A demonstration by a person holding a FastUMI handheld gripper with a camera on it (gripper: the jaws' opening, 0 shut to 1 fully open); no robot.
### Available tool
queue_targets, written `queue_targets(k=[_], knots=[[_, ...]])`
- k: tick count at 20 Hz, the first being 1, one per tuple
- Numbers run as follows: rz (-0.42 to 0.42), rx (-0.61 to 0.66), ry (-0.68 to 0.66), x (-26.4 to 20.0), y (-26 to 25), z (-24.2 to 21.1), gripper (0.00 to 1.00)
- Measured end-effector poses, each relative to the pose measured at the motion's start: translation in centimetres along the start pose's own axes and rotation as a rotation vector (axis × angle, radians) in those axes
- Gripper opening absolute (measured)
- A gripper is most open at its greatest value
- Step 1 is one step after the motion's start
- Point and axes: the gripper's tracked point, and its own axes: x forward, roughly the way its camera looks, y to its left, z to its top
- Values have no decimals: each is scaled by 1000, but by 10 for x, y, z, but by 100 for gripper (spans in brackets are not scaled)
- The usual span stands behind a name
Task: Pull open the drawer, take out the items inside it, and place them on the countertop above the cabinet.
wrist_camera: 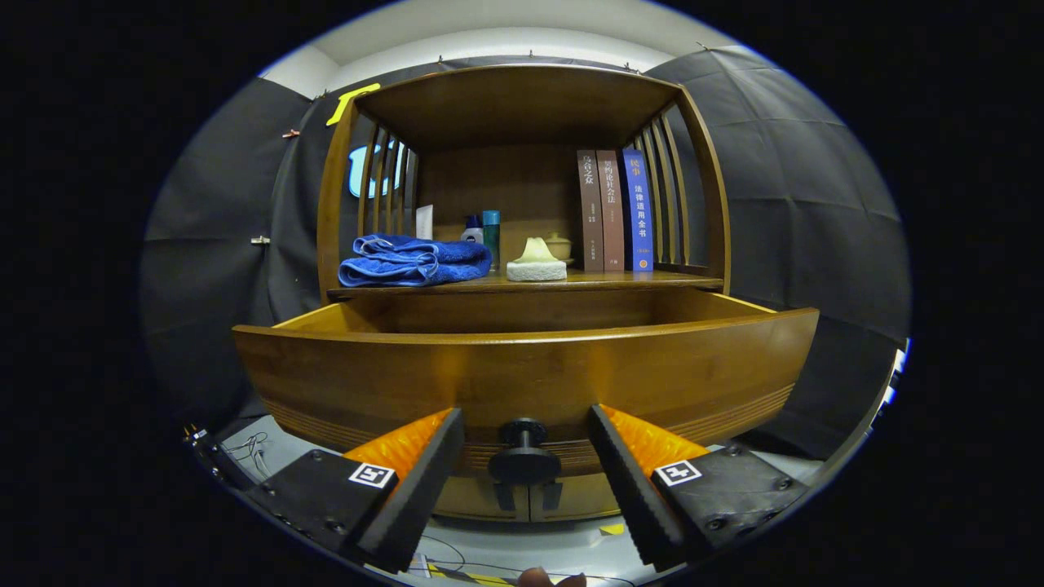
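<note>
1. My claw [524,456] is wide open and holds nothing.
2. The black round knob [523,452] sits in the gap between my two fingers [424,481], and neither finger touches it.
3. The knob is on the front of the wooden drawer [522,375], which is pulled out toward me.
4. I cannot see down inside the drawer.
5. On the countertop [620,281] above lie a folded blue towel [412,261] and a white sponge [536,262], with three books [613,210] standing to the right.

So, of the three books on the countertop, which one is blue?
The blue book, last in the row beside the slatted side; the other two are brown. The open tool flanks the drawer knob.
</note>
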Motion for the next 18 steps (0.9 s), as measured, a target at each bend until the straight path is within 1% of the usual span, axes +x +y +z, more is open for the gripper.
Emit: queue_targets(k=[3, 4, 7, 18], knots=[[-10, -5, -24, 7, 3, 8, 100], [-14, -4, -7, 12, 3, 8, 100], [-19, -5, -11, 27, 5, 9, 100], [-20, -24, -18, 103, 6, 18, 100]])
